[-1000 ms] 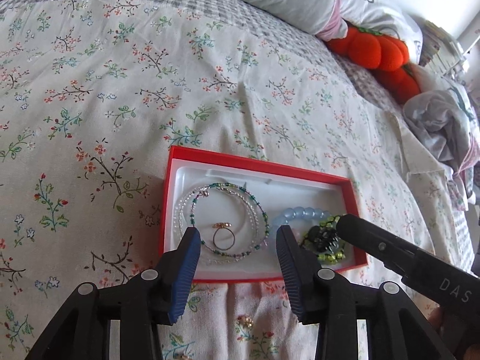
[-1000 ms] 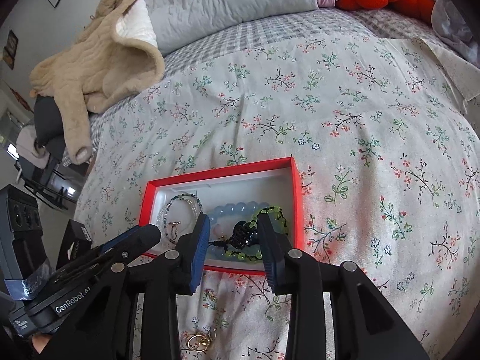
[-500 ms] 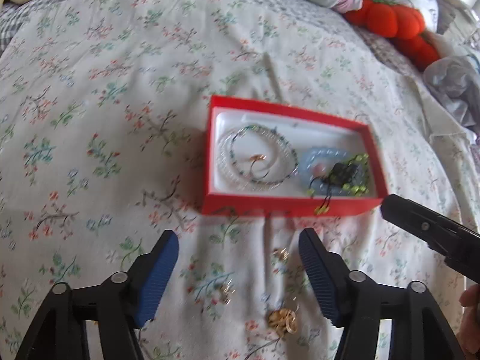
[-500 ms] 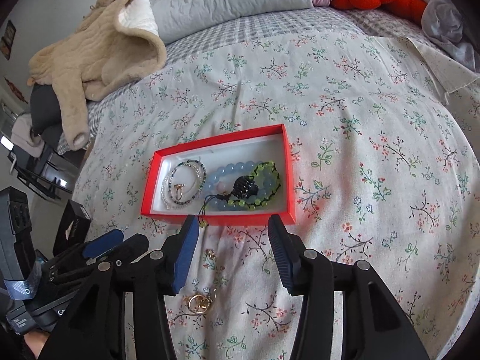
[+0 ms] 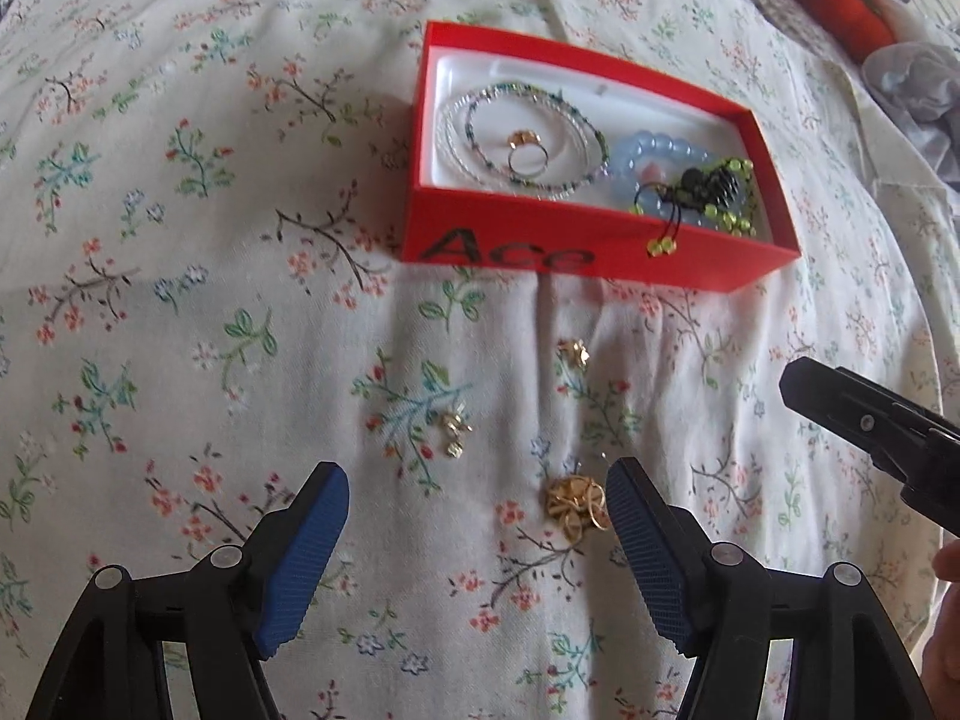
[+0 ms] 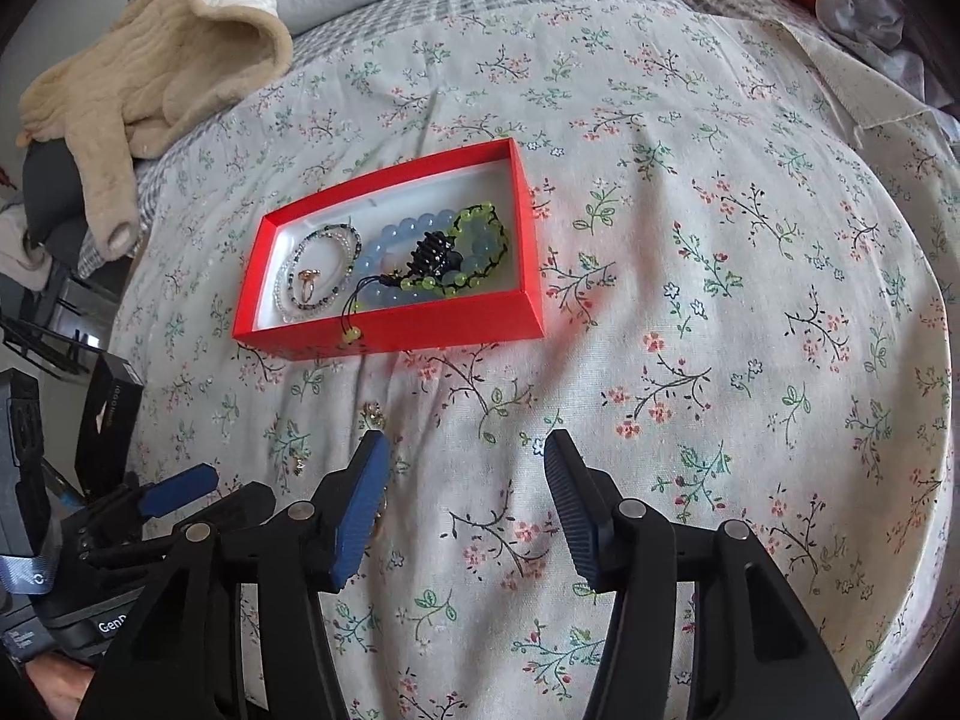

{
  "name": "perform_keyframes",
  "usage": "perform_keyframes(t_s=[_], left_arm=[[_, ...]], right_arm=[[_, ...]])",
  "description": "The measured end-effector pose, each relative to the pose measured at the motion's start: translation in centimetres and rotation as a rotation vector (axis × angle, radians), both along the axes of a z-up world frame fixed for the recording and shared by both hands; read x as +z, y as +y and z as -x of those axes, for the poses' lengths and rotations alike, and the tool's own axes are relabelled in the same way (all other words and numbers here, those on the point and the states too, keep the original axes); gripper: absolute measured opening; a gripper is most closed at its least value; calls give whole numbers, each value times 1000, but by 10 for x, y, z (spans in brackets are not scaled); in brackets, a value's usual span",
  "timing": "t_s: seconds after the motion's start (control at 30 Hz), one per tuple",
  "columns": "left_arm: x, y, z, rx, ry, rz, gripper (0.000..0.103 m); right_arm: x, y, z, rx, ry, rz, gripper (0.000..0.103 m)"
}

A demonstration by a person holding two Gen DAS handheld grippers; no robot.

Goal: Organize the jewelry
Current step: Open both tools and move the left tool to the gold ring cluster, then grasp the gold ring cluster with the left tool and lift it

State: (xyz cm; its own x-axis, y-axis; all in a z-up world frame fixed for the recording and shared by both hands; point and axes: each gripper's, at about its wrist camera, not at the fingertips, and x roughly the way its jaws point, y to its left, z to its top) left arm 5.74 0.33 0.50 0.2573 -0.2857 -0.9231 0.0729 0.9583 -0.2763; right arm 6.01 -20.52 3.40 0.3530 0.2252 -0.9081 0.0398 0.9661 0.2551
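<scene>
Gold earrings (image 5: 574, 503) beside left tongs' (image 5: 477, 513) right pad, both tongs wide, right tongs (image 6: 462, 480) over bare bedspread (image 6: 720, 300)

Your red box (image 5: 576, 252) looks like matt card with a smooth white lining. Inside it, glossy blue beads (image 5: 660, 150); below it, shiny gold-metal earrings (image 5: 573, 504) on the bed's soft floral cloth (image 5: 180, 300).

Contents by count:
- One red rectangular cardboard box (image 5: 576, 255).
- Inside it: one gold-topped metal ring (image 5: 527, 151), one blue round-bead bracelet (image 5: 660, 147), one green-bead black-cord bracelet (image 5: 717, 192), and thin seed-bead bracelets (image 5: 480, 120), number unclear.
- Three small gold jewelry pieces on the floral bedspread: (image 5: 573, 354), (image 5: 454, 429), (image 5: 575, 504).
</scene>
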Motion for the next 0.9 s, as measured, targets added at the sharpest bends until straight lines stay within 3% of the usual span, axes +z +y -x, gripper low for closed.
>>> perform_keyframes(t_s=[0.1, 0.17, 0.33, 0.6, 0.7, 0.9], left_arm=[[-9, -6, 1, -3, 32, 14, 72], [-13, -13, 2, -21, 46, 17, 58], [-26, -29, 1, -51, 84, 11, 45], [-40, -47, -5, -49, 117, 23, 36], [-43, -49, -6, -44, 113, 11, 20], [-35, -37, -4, -43, 93, 28, 20]], right_arm=[[-6, -5, 2, -13, 25, 5, 57], [-9, -7, 2, -16, 34, 16, 57], [-9, -13, 4, -15, 33, 25, 57], [-8, -19, 6, -22, 37, 26, 57], [-8, -20, 7, -26, 40, 23, 57], [-10, -16, 5, -24, 48, 22, 57]])
